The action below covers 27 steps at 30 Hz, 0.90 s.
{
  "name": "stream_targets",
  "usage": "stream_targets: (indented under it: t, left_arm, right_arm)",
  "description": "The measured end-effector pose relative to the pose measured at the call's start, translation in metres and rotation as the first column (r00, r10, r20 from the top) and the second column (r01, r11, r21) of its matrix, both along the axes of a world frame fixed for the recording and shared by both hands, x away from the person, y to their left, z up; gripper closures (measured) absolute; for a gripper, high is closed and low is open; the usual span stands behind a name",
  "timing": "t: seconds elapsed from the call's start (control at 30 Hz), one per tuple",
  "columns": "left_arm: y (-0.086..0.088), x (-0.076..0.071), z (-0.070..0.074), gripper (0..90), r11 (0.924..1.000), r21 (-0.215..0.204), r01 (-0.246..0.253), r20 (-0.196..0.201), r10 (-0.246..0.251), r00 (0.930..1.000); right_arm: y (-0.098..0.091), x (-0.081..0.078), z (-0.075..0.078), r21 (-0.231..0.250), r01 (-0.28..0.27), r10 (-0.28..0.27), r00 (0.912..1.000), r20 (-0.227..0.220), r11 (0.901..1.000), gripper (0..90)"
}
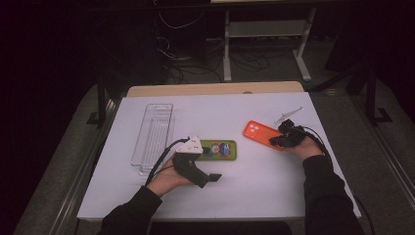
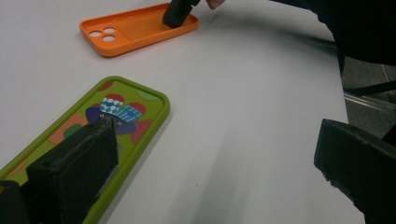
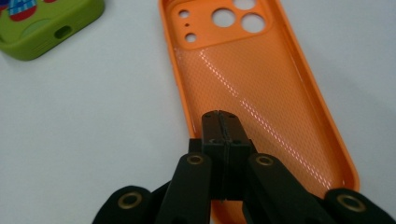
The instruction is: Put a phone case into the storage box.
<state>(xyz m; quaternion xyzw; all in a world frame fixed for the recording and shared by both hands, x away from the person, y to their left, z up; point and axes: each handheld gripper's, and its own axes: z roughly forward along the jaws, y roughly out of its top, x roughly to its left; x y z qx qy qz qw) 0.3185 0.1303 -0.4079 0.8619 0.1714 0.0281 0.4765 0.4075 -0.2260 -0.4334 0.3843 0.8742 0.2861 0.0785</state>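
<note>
An orange phone case (image 1: 257, 132) lies inner side up on the white table (image 1: 220, 196), camera holes toward the far left. My right gripper (image 1: 275, 141) is shut, and its closed tips (image 3: 219, 116) rest inside the orange case (image 3: 261, 79) near its left wall; nothing shows between the pads. A green phone case (image 1: 220, 149) with a colourful print lies mid-table. My left gripper (image 1: 211, 165) stands open just in front of it. In the left gripper view one jaw hangs over the green case (image 2: 135, 116) and the other over bare table, and the orange case (image 2: 135, 30) lies far off.
A clear plastic tray (image 1: 152, 131) stands lengthwise at the left of the table. A small clear plastic piece (image 1: 288, 115) lies beyond the right hand. The table's right edge (image 2: 345, 88) is close to the left gripper's right jaw.
</note>
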Motion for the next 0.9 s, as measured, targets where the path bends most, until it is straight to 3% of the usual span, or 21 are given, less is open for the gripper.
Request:
stream_targets:
  t: [0.3,0.4,0.5,0.7,0.9]
  left_arm:
    - [0.001,0.0,0.0,0.0,1.0,-0.004,-0.006,-0.009,0.006,0.9999]
    - [0.001,0.0,0.0,0.0,1.0,-0.003,-0.006,-0.01,0.006,0.9999]
    - [0.001,0.0,-0.001,0.0,1.0,0.002,-0.004,-0.009,0.004,1.0]
    - [0.002,0.0,-0.001,0.0,1.0,-0.001,-0.009,-0.011,0.009,0.9999]
    - [0.004,0.0,-0.001,0.0,0.9999,0.012,-0.009,-0.012,0.01,0.9999]
  right_arm:
    - [0.005,-0.009,0.002,0.004,-0.053,0.053,0.9982,-0.027,0.9986,88.3]
    - [0.006,-0.01,0.002,-0.005,-0.049,0.049,0.9987,-0.016,0.9988,88.3]
    - [0.005,-0.012,0.007,0.018,-0.019,0.018,0.9997,0.013,0.9997,87.8]
    - [0.011,-0.03,0.019,0.081,-0.009,0.006,0.9992,0.039,0.9967,70.8]
    - [0.02,-0.053,0.025,0.139,-0.005,-0.004,0.9975,0.07,0.9903,47.2]
